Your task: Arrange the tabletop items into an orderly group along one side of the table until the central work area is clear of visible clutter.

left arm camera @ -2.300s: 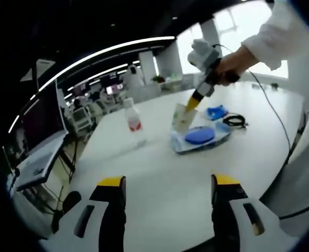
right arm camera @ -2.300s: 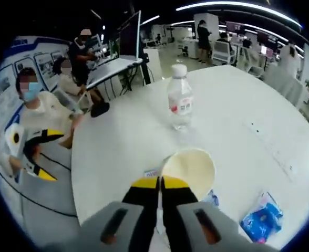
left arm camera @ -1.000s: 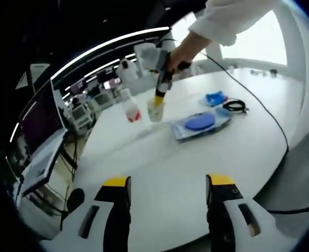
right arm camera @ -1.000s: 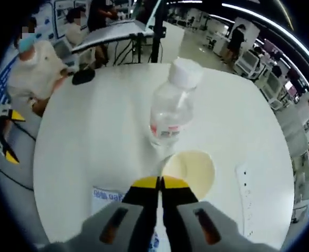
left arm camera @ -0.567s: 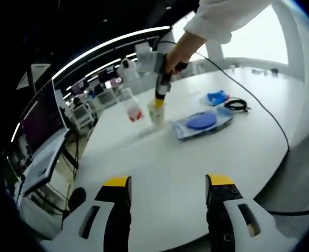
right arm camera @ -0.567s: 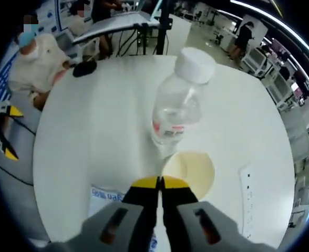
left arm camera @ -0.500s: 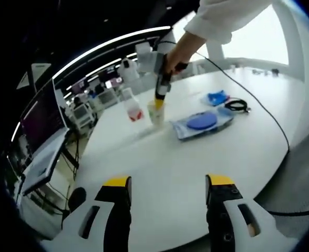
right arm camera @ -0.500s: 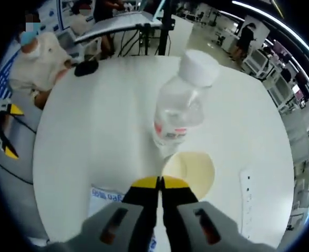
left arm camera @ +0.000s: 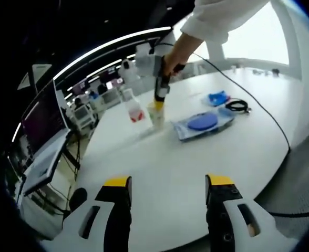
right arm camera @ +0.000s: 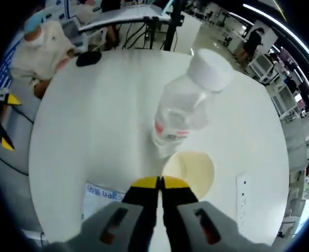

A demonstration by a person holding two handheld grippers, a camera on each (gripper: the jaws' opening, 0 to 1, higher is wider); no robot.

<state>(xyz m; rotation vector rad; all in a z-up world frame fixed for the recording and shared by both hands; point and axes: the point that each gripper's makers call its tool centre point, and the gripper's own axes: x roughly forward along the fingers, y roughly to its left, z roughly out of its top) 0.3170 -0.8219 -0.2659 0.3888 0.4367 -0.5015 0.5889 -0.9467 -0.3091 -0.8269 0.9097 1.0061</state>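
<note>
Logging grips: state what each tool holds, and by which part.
The right tool is shut on the paper cup, pinching its rim at the near edge of its mouth. The left tool is open and holds nothing, above the white table.

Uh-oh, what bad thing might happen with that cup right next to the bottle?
The right hand-held gripper pinches the paper cup by its rim, right beside the water bottle. Setting it down could bump the bottle and tip it over. The thin rim might also slip from the jaws or crumple.
</note>
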